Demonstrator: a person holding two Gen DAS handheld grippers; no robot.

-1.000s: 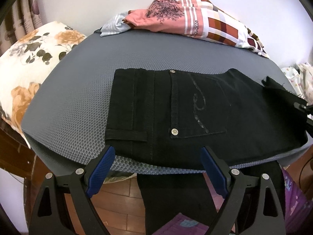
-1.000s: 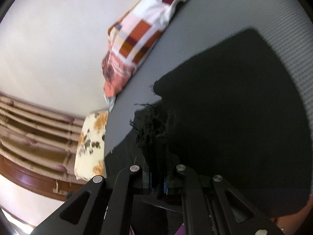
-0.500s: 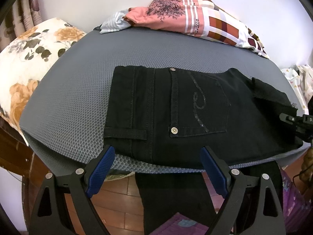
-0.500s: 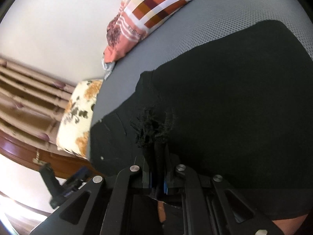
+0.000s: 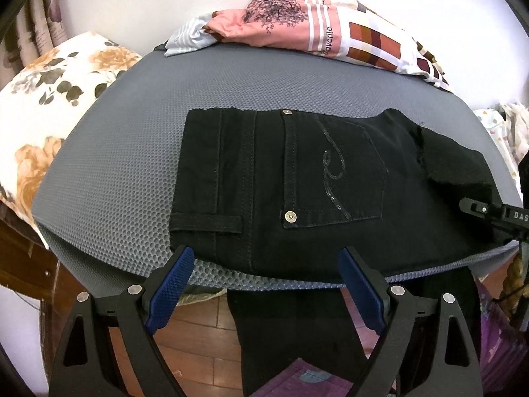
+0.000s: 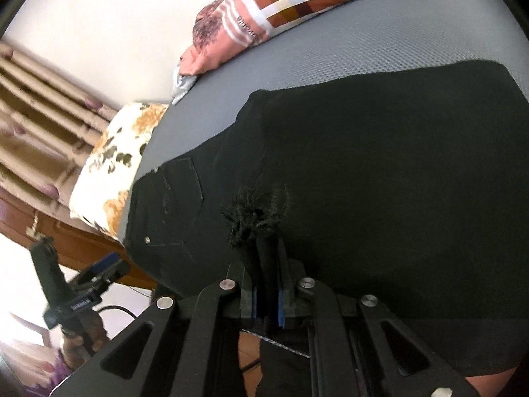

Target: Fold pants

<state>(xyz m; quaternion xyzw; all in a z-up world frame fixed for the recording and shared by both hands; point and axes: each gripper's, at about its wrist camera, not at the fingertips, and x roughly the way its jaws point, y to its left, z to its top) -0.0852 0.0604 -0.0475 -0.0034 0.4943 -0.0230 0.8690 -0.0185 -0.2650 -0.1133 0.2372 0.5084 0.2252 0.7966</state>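
On the grey mattress (image 5: 132, 152), right tool (image 6: 266, 284) seemingly pinches pants (image 5: 297, 182) hem; left tool (image 5: 264, 284) gapes empty.

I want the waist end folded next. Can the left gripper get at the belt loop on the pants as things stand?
Probably yes. The left gripper is open, and the belt loop lies flat on the pants just ahead of its fingers, with nothing between them.

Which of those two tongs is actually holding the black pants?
The right tongs: their blue pads are shut on the frayed hem of the black pants. The left tongs hang wide open at the mattress edge, holding nothing.
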